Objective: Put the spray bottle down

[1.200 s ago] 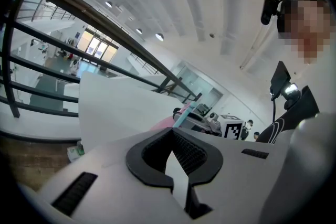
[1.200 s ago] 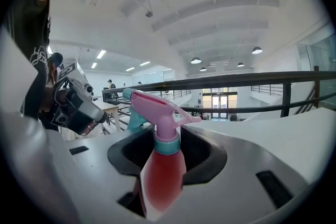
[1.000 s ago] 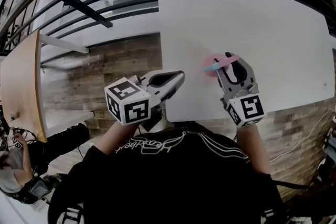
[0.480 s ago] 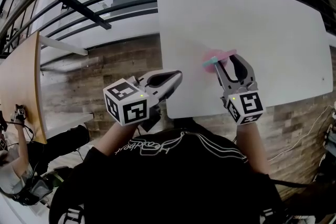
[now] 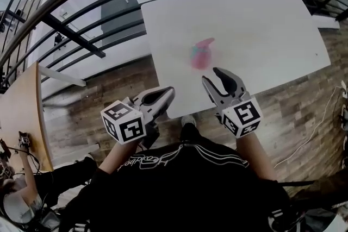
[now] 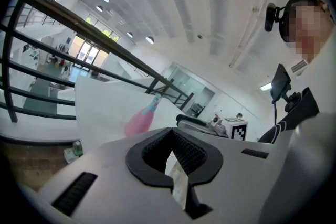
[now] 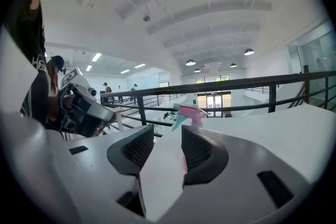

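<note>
The spray bottle [image 5: 201,55] stands upright on the white table [image 5: 261,24], toward its near side and clear of both tools, so the putting-down looks done. The right gripper [image 5: 213,75] sits just short of the bottle with its claw released. Its two pads are spread and nothing is between them, and the bottle's pink head shows beyond the gap in the right gripper view. That spacing suits a clean let-go, leaving the bottle free to stand without a nudge. The left gripper [image 5: 169,91] hangs by the table's near edge, its claw clenched on nothing, likely kept aside because this job needs only one tool.
</note>
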Demonstrator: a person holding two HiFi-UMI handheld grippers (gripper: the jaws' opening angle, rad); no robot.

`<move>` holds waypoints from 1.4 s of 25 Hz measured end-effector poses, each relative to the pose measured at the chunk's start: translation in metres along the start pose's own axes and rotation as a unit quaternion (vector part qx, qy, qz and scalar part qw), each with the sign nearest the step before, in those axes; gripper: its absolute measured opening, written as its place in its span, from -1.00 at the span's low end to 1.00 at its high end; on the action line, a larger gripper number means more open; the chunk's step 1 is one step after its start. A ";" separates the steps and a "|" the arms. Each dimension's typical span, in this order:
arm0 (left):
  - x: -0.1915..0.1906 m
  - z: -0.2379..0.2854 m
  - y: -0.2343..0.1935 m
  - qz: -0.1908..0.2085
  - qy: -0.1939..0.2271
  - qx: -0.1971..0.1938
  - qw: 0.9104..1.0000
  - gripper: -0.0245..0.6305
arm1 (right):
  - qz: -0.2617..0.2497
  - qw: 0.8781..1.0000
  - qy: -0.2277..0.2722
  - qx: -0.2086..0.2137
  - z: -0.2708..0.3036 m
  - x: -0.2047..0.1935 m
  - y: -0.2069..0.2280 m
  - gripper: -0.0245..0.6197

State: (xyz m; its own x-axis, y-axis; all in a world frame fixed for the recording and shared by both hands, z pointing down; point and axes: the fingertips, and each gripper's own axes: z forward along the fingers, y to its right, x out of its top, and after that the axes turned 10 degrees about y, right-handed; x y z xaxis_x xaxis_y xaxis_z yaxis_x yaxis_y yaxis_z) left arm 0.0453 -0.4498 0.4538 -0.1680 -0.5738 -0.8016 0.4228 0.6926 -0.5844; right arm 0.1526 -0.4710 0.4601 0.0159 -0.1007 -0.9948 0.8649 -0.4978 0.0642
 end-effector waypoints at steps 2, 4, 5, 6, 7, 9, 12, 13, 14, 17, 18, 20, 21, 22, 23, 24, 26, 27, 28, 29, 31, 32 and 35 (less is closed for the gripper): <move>-0.004 -0.018 0.023 0.012 0.002 -0.012 1.000 -0.90 | 0.005 1.000 0.014 0.016 -0.024 0.012 -0.033 -0.45; -0.011 -0.033 0.049 0.019 0.004 -0.025 1.000 -0.90 | 0.009 0.999 0.018 0.029 -0.049 0.019 -0.063 -0.45; -0.015 -0.040 0.062 0.022 0.004 -0.032 0.999 -0.90 | 0.011 0.999 0.017 0.032 -0.062 0.021 -0.076 -0.46; -0.021 -0.046 0.076 0.025 0.004 -0.038 0.999 -0.90 | 0.012 0.999 0.018 0.034 -0.075 0.023 -0.088 -0.51; -0.026 -0.052 0.089 0.030 0.003 -0.045 0.999 -0.90 | 0.015 0.999 0.020 0.035 -0.088 0.025 -0.100 -0.63; -0.037 -0.066 0.114 0.039 0.000 -0.057 0.998 -0.90 | 0.030 0.998 0.026 0.038 -0.113 0.030 -0.122 -0.75; -0.049 -0.087 0.145 0.052 -0.004 -0.074 0.996 -0.90 | 0.058 0.997 0.030 0.045 -0.140 0.036 -0.151 -0.80; -0.053 -0.092 0.152 0.055 -0.005 -0.077 0.995 -0.90 | 0.066 0.996 0.031 0.045 -0.146 0.037 -0.159 -0.80; -0.056 -0.098 0.157 0.058 -0.007 -0.080 0.995 -0.90 | 0.075 0.996 0.033 0.046 -0.152 0.039 -0.165 -0.81; -0.068 -0.112 0.173 0.061 -0.013 -0.085 0.994 -0.90 | 0.096 0.994 0.031 0.052 -0.167 0.039 -0.184 -0.81; -0.071 -0.116 0.177 0.062 -0.015 -0.087 0.994 -0.90 | 0.097 0.993 0.029 0.055 -0.172 0.040 -0.190 -0.81; -0.075 -0.123 0.185 0.066 -0.017 -0.091 0.993 -0.90 | 0.098 0.993 0.028 0.061 -0.179 0.041 -0.203 -0.81; -0.077 -0.126 0.188 0.068 -0.018 -0.093 0.993 -0.90 | 0.099 0.993 0.028 0.063 -0.182 0.042 -0.208 -0.81; -0.079 -0.129 0.190 0.069 -0.019 -0.094 0.993 -0.90 | 0.100 0.992 0.028 0.065 -0.184 0.043 -0.212 -0.81; -0.081 -0.133 0.191 0.071 -0.021 -0.095 0.993 -0.90 | 0.099 0.993 0.028 0.066 -0.185 0.043 -0.216 -0.81; -0.083 -0.136 0.192 0.072 -0.022 -0.095 0.993 -0.90 | 0.096 0.993 0.028 0.067 -0.187 0.044 -0.220 -0.81; -0.085 -0.143 0.194 0.075 -0.021 -0.093 0.993 -0.90 | 0.088 0.993 0.030 0.070 -0.188 0.048 -0.227 -0.81; -0.085 -0.147 0.194 0.077 -0.020 -0.092 0.993 -0.90 | 0.086 0.993 0.032 0.071 -0.189 0.050 -0.230 -0.82; -0.085 -0.149 0.195 0.079 -0.018 -0.091 0.993 -0.90 | 0.086 0.993 0.035 0.072 -0.189 0.052 -0.232 -0.82; -0.085 -0.152 0.196 0.080 -0.016 -0.091 0.992 -0.90 | 0.088 0.993 0.037 0.074 -0.190 0.053 -0.234 -0.82; -0.087 -0.155 0.197 0.081 -0.014 -0.091 0.992 -0.90 | 0.092 0.992 0.038 0.076 -0.191 0.054 -0.238 -0.83; -0.089 -0.157 0.198 0.080 -0.014 -0.092 0.992 -0.90 | 0.090 0.992 0.038 0.076 -0.193 0.053 -0.240 -0.83; -0.092 -0.160 0.202 0.082 -0.014 -0.094 0.992 -0.90 | 0.080 0.993 0.037 0.081 -0.196 0.052 -0.244 -0.84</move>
State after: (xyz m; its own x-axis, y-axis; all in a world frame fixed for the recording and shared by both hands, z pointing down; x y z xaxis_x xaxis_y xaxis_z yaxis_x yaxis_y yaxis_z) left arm 0.0041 -0.1873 0.3893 -0.0858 -0.4573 -0.8852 0.2675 0.8452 -0.4626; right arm 0.0408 -0.1856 0.3776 0.1886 -0.1285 -0.9736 0.7564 -0.6132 0.2275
